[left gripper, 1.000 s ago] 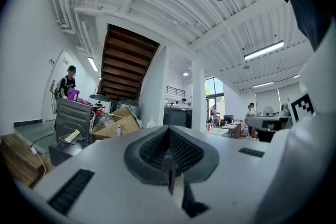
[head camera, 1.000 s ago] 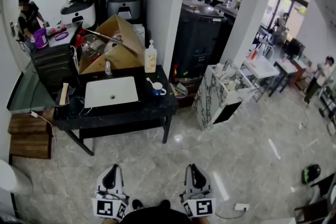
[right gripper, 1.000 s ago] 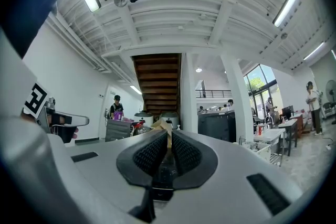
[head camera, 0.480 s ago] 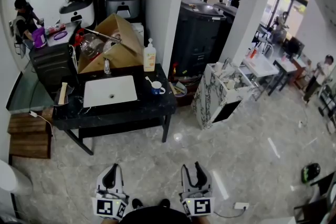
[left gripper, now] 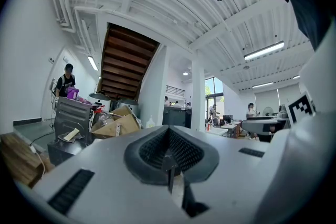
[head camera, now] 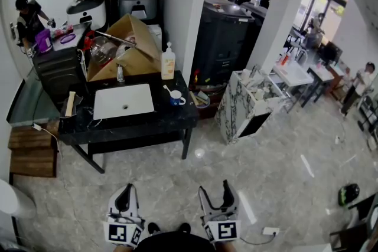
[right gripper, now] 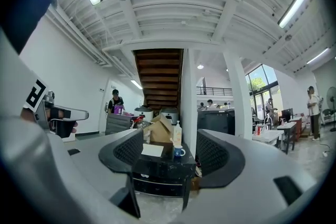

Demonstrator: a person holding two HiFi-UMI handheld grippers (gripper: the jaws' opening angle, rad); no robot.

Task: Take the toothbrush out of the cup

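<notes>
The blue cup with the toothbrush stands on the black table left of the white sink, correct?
Not quite: the blue cup with the toothbrush stands on the black table right of the white sink, as the head view shows.

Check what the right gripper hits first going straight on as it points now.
Probably the black table, its front edge, seen between the jaws of the right gripper, which have just been opening, empty. Only floor lies before it. Depth unclear.
</notes>
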